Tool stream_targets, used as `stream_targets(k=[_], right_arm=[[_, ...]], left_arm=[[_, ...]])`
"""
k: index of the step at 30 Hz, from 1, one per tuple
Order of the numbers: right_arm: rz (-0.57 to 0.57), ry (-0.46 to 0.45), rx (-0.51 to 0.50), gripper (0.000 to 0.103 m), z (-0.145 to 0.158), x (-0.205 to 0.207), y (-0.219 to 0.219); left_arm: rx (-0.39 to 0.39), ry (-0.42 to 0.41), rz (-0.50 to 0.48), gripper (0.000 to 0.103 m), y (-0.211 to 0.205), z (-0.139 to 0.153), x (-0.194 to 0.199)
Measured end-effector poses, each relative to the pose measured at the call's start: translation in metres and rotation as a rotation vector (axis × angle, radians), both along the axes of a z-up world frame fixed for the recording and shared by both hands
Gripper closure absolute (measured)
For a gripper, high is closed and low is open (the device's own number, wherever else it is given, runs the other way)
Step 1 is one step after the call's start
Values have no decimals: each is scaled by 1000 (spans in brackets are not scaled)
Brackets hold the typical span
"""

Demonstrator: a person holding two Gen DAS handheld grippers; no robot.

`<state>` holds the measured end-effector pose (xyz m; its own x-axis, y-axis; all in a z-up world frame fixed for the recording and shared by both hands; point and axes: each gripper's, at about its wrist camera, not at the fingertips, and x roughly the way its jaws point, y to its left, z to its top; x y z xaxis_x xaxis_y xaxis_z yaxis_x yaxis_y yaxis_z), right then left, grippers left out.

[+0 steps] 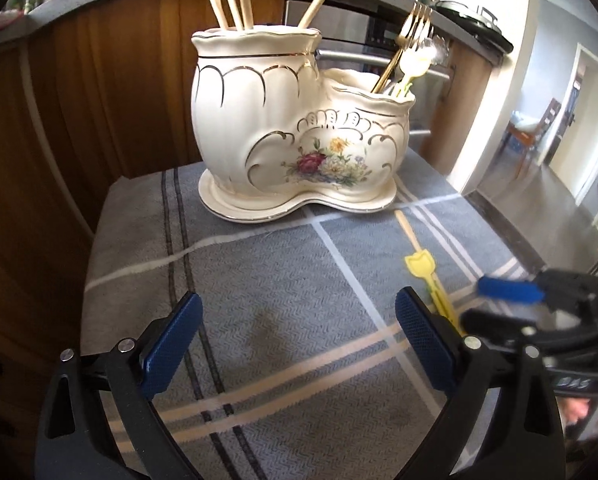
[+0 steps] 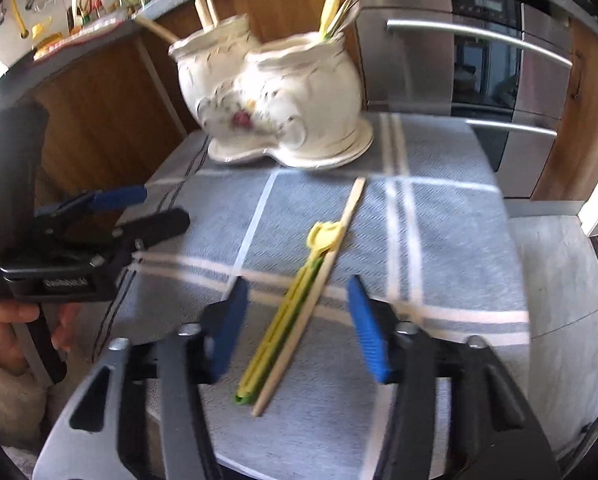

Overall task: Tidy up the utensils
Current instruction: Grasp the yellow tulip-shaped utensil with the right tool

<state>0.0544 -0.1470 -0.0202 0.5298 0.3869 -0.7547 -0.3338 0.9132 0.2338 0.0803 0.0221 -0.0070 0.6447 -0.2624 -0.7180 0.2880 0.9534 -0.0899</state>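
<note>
A cream ceramic utensil holder (image 1: 283, 120) with two pots stands at the back of the table; it also shows in the right wrist view (image 2: 275, 92). Wooden sticks (image 1: 235, 0) stand in its tall pot, gold forks (image 1: 415, 28) and a yellow utensil in the low one. A yellow-green plastic utensil (image 2: 291, 312) and a wooden chopstick (image 2: 319, 292) lie side by side on the cloth. My right gripper (image 2: 297, 324) is open, its fingers on either side of both and just above them. My left gripper (image 1: 297, 344) is open and empty over the cloth, left of them.
A grey checked cloth (image 1: 259, 280) covers the small table. Wooden cabinets (image 1: 99, 100) and a steel oven (image 2: 479, 60) stand close behind. The table's right edge drops to a grey floor (image 2: 559, 280). The left gripper shows in the right wrist view (image 2: 139, 208).
</note>
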Motion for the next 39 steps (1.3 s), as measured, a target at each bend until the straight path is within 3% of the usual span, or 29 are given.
stream_targets(k=[4,19,23,27,32,39], right_arm=[[-4,35,-16,78,-2,4,6],[-1,51,-136,84,-14,25,33],[-1,23,-185,91,-15,26,38],[-8,29,-110,93,-12,26,30],[-19,-48,-27,93,12,13,5],[-117,-97,75,93,31,5,-60]], left_arm=[[-19,-4,-10,6,1,-1,0],[-61,-11,-5,6,8,-4,2],[-71,-6,13,6,14,-4,4],[-69,-6,17,6,15,-3,5],[-43,11,2,6,4,-4,5],[30,62,-80,6,-48,-9,0]])
